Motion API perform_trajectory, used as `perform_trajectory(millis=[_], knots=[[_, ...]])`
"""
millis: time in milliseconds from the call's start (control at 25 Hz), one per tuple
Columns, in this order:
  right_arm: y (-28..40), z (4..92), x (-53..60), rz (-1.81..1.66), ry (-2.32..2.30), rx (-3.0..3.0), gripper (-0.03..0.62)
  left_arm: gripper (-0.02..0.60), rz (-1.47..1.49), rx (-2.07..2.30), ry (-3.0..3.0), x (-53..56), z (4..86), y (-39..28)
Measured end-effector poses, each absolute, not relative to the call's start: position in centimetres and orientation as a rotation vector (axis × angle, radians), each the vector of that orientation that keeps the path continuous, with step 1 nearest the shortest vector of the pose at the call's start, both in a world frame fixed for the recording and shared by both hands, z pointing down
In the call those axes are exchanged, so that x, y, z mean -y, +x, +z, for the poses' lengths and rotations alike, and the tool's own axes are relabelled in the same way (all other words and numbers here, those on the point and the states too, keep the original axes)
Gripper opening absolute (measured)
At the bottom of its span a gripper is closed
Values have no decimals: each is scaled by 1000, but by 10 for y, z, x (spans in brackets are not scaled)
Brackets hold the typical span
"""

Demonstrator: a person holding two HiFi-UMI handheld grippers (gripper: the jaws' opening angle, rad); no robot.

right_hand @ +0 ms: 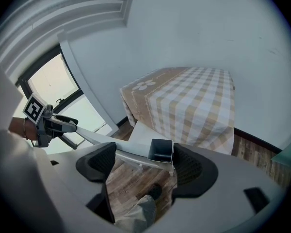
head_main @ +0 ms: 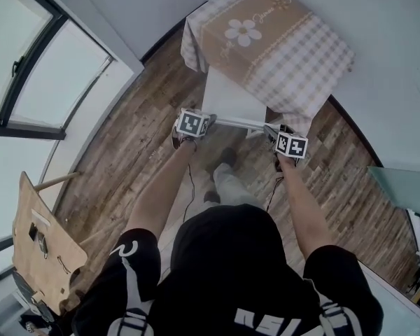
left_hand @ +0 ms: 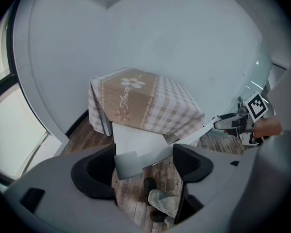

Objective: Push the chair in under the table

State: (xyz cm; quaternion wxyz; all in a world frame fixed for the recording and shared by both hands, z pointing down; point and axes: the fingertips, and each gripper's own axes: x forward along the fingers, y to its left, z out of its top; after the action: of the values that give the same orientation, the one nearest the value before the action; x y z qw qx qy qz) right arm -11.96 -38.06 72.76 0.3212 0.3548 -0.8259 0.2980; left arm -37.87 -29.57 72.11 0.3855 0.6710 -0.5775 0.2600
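Observation:
A white chair (head_main: 231, 98) stands with its seat partly beneath the table (head_main: 280, 40), which wears a beige checked cloth with a daisy. Its top back rail (head_main: 239, 124) runs between my two grippers. My left gripper (head_main: 204, 123) is at the rail's left end and my right gripper (head_main: 273, 133) at its right end. In the left gripper view the rail end (left_hand: 127, 163) lies between the wide-apart jaws of the left gripper (left_hand: 144, 165), against the left one. In the right gripper view the hollow rail end (right_hand: 161, 151) sits beside the right jaw of the right gripper (right_hand: 144, 165).
Walls close in behind and to the right of the table. A large window (head_main: 28, 54) fills the left side. A wooden piece of furniture (head_main: 45, 250) stands at lower left. A glass panel (head_main: 406, 187) is at the right. The person's shoes (head_main: 227, 158) are on the plank floor behind the chair.

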Motion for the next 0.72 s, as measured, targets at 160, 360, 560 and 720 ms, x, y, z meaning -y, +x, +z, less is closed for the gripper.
perform_trajectory(millis=[160, 360, 560, 720], knots=[[-124, 728, 395, 779, 972, 2182, 387, 364, 675, 1445, 1727, 316, 721, -385], [-135, 734, 410, 818, 989, 2169, 387, 365, 687, 1432, 1748, 339, 722, -398], [-146, 731, 429, 837, 1017, 2146, 385, 365, 712, 1421, 1742, 364, 722, -411], [-155, 734, 443, 855, 1037, 2132, 383, 365, 728, 1415, 1756, 386, 721, -424]])
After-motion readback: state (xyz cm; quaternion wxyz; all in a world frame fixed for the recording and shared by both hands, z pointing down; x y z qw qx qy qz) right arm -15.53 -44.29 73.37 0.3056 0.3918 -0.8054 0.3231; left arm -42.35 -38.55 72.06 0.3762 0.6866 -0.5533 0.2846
